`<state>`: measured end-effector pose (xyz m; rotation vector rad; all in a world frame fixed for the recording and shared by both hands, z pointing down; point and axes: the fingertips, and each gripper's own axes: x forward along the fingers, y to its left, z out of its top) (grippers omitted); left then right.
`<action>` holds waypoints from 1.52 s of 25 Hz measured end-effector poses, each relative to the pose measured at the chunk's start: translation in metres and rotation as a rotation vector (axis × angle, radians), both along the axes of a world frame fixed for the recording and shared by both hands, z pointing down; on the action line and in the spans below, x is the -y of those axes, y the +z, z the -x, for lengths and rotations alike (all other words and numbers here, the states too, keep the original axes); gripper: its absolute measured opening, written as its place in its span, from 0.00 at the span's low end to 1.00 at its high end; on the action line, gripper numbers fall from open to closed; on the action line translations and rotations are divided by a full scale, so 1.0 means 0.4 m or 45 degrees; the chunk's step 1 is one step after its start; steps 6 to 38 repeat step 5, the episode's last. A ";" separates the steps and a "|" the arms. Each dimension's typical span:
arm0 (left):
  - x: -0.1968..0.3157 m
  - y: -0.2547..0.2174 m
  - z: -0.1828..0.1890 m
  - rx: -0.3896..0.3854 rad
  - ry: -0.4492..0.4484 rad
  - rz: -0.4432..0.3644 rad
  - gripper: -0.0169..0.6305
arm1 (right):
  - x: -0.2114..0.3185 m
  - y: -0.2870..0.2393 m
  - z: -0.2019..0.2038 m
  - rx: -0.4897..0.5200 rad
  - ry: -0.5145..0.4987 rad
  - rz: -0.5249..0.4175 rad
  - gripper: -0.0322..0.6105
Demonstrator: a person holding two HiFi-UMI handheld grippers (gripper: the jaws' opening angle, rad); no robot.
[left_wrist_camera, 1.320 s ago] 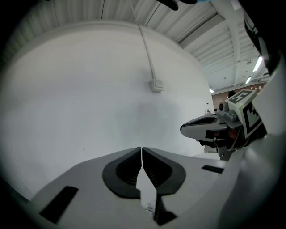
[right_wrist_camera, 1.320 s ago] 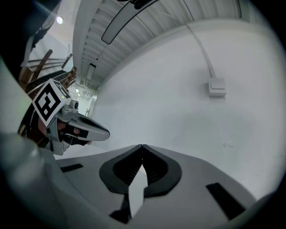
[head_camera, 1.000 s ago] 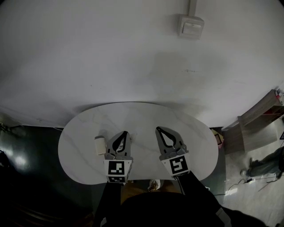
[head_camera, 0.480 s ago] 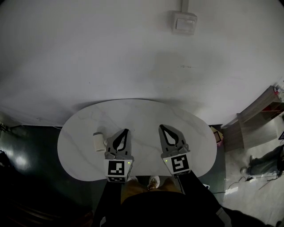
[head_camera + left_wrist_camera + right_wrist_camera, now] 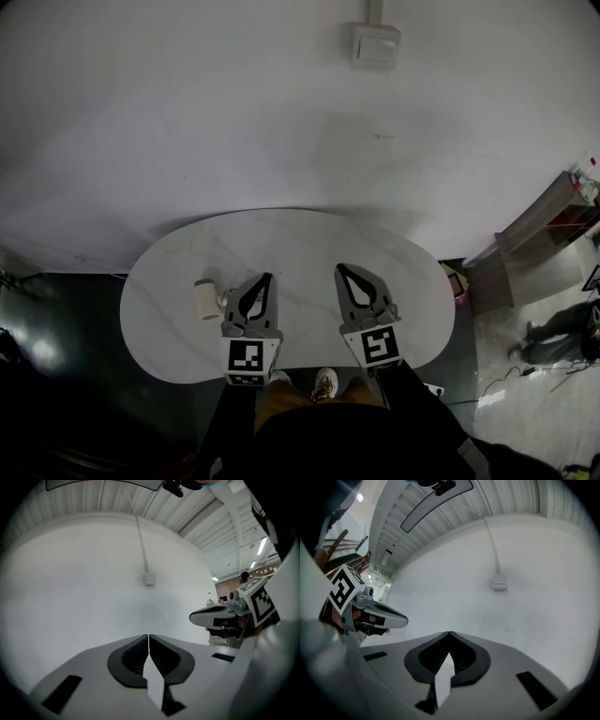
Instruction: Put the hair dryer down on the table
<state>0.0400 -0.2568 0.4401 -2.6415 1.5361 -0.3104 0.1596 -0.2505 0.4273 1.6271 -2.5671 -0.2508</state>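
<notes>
One small white object point(image 5: 205, 299) on the table point(image 5: 309, 244), head view only.

Smooth marble-look table point(image 5: 309, 244); matt painted wall point(image 5: 234, 112); glossy dark floor point(image 5: 56, 319)

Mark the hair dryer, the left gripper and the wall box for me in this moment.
hair dryer point(image 5: 205, 300): head view, middle of its white body.
left gripper point(image 5: 267, 277): head view, where its shut tips meet.
wall box point(image 5: 376, 45): head view, centre of its front face.
</notes>
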 end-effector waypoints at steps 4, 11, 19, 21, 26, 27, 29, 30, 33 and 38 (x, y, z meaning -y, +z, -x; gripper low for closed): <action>-0.009 0.001 -0.003 0.001 0.006 -0.002 0.06 | -0.011 0.007 -0.009 0.005 0.019 0.015 0.09; -0.012 0.001 -0.004 0.000 0.008 -0.002 0.06 | -0.014 0.008 -0.011 0.003 0.021 0.010 0.09; -0.012 0.001 -0.004 0.000 0.008 -0.002 0.06 | -0.014 0.008 -0.011 0.003 0.021 0.010 0.09; -0.012 0.001 -0.004 0.000 0.008 -0.002 0.06 | -0.014 0.008 -0.011 0.003 0.021 0.010 0.09; -0.012 0.001 -0.004 0.000 0.008 -0.002 0.06 | -0.014 0.008 -0.011 0.003 0.021 0.010 0.09; -0.012 0.001 -0.004 0.000 0.008 -0.002 0.06 | -0.014 0.008 -0.011 0.003 0.021 0.010 0.09; -0.012 0.001 -0.004 0.000 0.008 -0.002 0.06 | -0.014 0.008 -0.011 0.003 0.021 0.010 0.09; -0.012 0.001 -0.004 0.000 0.008 -0.002 0.06 | -0.014 0.008 -0.011 0.003 0.021 0.010 0.09; -0.012 0.001 -0.004 0.000 0.008 -0.002 0.06 | -0.014 0.008 -0.011 0.003 0.021 0.010 0.09; -0.012 0.001 -0.004 0.000 0.008 -0.002 0.06 | -0.014 0.008 -0.011 0.003 0.021 0.010 0.09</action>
